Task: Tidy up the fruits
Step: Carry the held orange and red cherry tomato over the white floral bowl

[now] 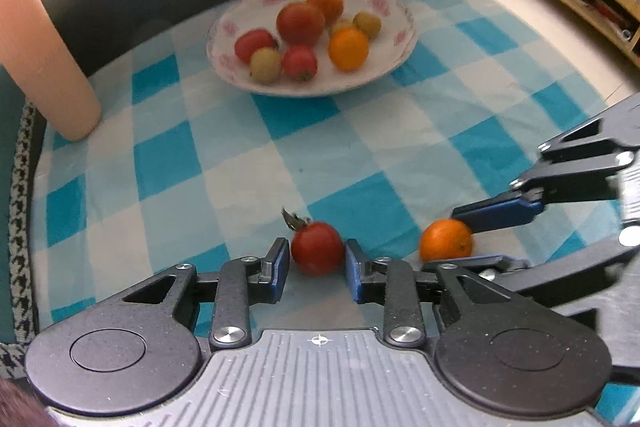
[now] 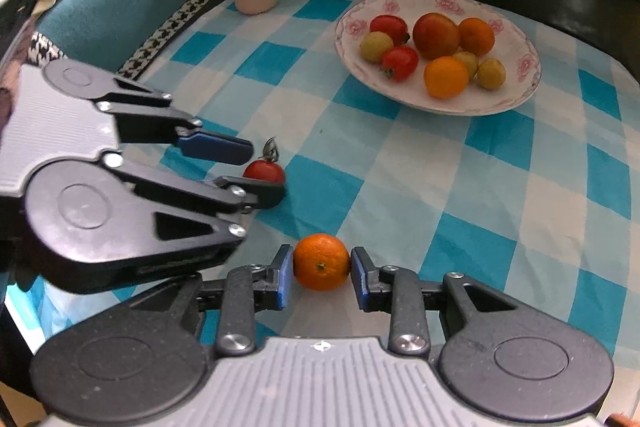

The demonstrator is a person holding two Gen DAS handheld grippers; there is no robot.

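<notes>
**Ana:** Starting at the left gripper [image 1: 317,259], what sits between its blue pads?

**Ben:** A small red tomato with a dried green stem [image 1: 317,248]. It rests on the blue-and-white checked tablecloth [image 1: 168,163], and both pads are closed against its sides; from the right wrist camera the same fingers bracket it.

**Ana:** And the right gripper [image 2: 321,277]?

**Ben:** Its jaws stand narrow around a small round orange citrus fruit [image 2: 321,261], which also lies on the cloth. The left pad touches the peel. On the right side a sliver of gap may remain, so whether it is truly clamped cannot be told.

**Ana:** How do the two grippers stand to one another?

**Ben:** Close together, side by side at the near edge of the cloth. The citrus lies just to the right of the tomato.

**Ana:** The container?

**Ben:** A shallow white plate with pink flower prints on its rim [image 1: 384,3] sits well beyond both grippers, toward the far side of the table. In it lie one large red tomato, two smaller red ones, two orange citrus fruits and three small yellow-green fruits, all crowded together.

**Ana:** Anything else on the cloth?

**Ben:** A tall pale-pink cylinder [image 1: 48,67] stands near the far left corner, apart from the plate.
</notes>
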